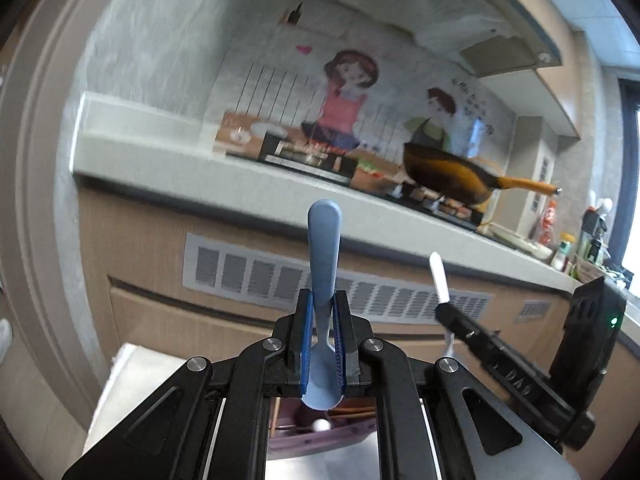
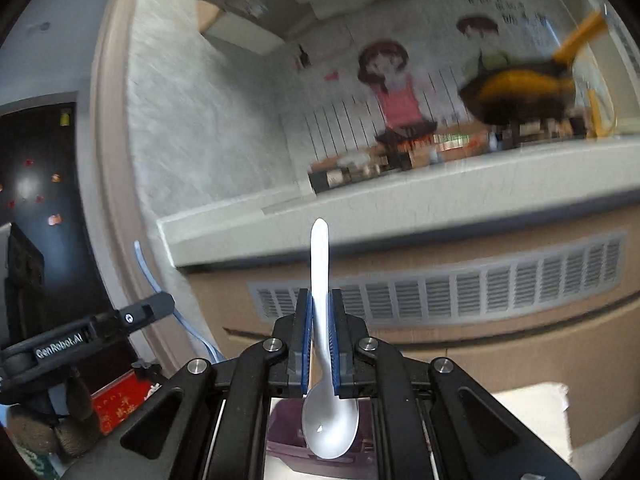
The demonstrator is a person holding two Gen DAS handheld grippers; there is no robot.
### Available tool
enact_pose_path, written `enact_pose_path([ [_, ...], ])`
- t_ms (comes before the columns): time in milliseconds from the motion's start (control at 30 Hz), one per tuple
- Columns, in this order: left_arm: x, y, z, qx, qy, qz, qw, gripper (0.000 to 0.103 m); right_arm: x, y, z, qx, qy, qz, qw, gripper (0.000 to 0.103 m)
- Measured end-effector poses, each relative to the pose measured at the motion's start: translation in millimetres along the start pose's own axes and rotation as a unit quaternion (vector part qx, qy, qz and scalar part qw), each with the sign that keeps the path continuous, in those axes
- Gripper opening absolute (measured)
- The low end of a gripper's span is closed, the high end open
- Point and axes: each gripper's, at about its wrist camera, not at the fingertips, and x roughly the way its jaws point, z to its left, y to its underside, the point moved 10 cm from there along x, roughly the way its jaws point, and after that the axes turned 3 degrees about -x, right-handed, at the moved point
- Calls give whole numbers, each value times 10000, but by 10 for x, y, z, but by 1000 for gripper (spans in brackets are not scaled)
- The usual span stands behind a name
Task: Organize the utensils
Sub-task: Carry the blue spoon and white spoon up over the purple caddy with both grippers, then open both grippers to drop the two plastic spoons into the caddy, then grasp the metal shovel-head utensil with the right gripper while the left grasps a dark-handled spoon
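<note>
Each gripper clamps one spoon, handle pointing forward toward the kitchen counter.

Left wrist view: the left gripper (image 1: 323, 336) is closed on a blue spoon (image 1: 324, 264), bowl toward the camera; the right gripper (image 1: 442, 307) appears at right, holding a white spoon (image 1: 438, 276). Right wrist view: the right gripper (image 2: 320, 336) pinches the white spoon (image 2: 322, 320) at its neck, before the counter (image 2: 400, 204).

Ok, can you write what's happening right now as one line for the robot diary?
left gripper: shut on blue spoon, handle forward | right gripper: shut on white spoon, handle forward | both face kitchen counter
</note>
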Motion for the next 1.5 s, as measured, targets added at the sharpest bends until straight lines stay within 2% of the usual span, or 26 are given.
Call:
enact_pose_path([
  [200,456,405,200,-103,-77,353,9993,10,560,565,-296,17,677,569,9961,8],
  [433,719,741,289,-43,-102,497,9987,10,895,879,-496,-68,1213,698,9901,8],
  [600,845,951,372,-77,-181,768,9968,10,976,1057,-509,-275,1370,797,9870,9],
  [733,923,1129,357,-136,-69,1058,9943,12,949,1277,-509,-113,1123,1372,9841,9],
  [767,933,1180,337,-109,-51,1139,9934,12,938,1289,-494,-87,1083,1398,9842,9],
  [933,854,1266,280,-72,-59,1278,9918,13,603,1204,-442,-199,1027,1289,9861,9],
  [1000,716,1198,259,-104,-54,1169,9931,14,373,1071,-385,-232,954,1074,9894,9],
  [1100,487,1101,227,-11,-154,952,9953,23,-35,859,-309,-386,894,701,9928,9],
  [1167,340,1093,228,43,-240,954,9951,25,-242,808,-306,-446,890,667,9928,9],
  [1333,-58,1304,306,-4,-515,1194,9915,29,-616,1100,-307,-502,656,1333,9876,9],
  [1500,-381,1761,319,209,-676,1702,9829,29,-921,1915,-281,-486,396,2565,9645,9],
])
